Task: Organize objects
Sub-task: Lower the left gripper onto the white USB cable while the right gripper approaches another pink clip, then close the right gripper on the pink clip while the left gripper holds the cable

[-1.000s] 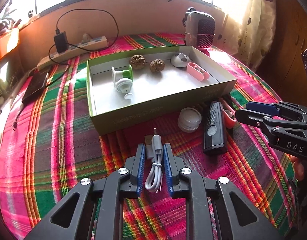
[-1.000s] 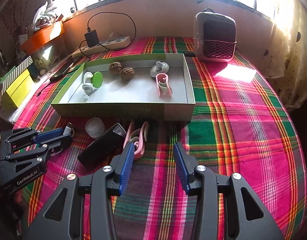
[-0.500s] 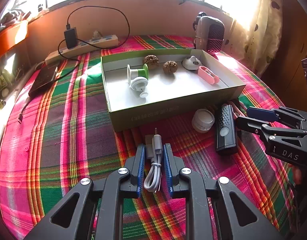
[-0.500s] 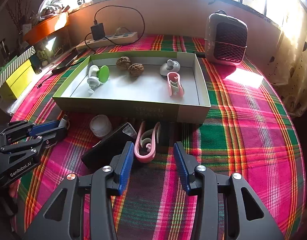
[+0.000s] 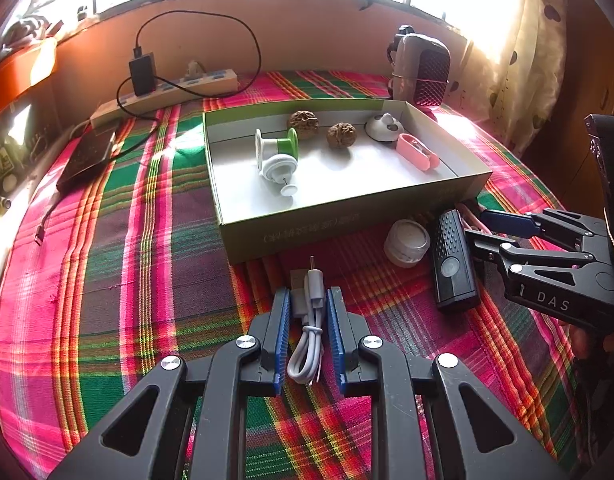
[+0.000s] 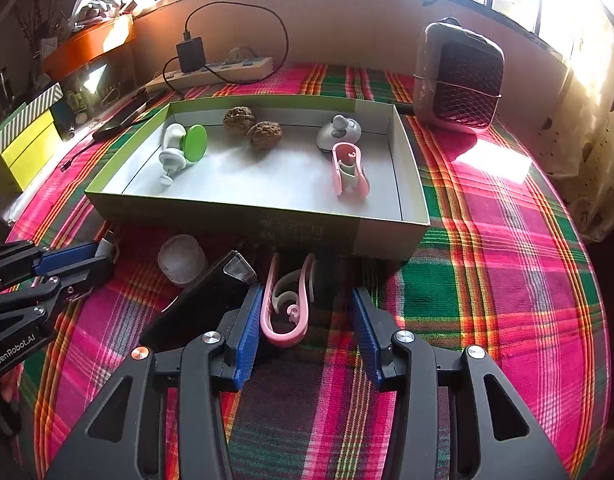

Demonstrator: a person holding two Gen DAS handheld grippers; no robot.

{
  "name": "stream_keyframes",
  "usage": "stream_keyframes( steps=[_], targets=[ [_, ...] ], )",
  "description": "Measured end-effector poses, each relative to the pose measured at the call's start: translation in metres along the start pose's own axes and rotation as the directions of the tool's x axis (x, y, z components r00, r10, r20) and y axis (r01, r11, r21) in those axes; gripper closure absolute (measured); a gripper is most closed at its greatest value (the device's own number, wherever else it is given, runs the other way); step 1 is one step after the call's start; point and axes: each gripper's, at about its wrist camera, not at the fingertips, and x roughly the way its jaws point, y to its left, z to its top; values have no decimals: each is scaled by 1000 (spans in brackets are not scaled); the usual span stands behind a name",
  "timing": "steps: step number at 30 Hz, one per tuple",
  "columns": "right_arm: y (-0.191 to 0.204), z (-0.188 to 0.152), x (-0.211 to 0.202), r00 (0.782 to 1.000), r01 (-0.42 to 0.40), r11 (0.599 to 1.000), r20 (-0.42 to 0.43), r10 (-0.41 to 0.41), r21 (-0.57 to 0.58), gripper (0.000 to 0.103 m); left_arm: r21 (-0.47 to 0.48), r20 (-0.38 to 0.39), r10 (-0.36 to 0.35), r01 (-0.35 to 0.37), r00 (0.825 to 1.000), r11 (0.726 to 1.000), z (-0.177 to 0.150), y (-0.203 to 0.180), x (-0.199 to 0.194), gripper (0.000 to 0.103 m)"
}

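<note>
Grey cable (image 5: pixel 310 320), folded up, sits pinched btwn the closed jaws of the left gripper (image 5: pixel 307 312), plug tip poking out ahead twd the box (image 5: pixel 347 220). Box lies just ahead of those jaws on the plaid cloth (image 5: pixel 127 260); inside it: green-white roller (image 5: pixel 277 156), two walnuts (image 5: pixel 341 135), pink clip (image 5: pixel 417 151). Right of the left jaws: small white jar (image 5: pixel 407 242), then black torch (image 5: pixel 453 264). Right gripper (image 6: pixel 305 316) jaws stand apart & have just been opening; pink hook (image 6: pixel 287 300) lies btwn them, near the left pad, far pad well clear of it, nothing gripped. Torch (image 6: pixel 199 304) is just left of those jaws, jar (image 6: pixel 183 260) beyond it.
</note>
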Motion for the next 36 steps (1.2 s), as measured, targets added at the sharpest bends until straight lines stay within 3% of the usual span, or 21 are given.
stream_keyframes(
  steps=[17,27,36],
  targets=[
    [-5,2,2,1000,-6,1000,4,6,10,53,2,1,0,0,1000,1000,0,1,1,86],
    [-6,1,0,1000,-5,1000,10,5,5,78,0,2,-2,2,1000,1000,0,1,1,86],
    [-6,0,-1,1000,-7,1000,11,7,7,79,1,2,-1,1,1000,1000,0,1,1,86]
  ],
)
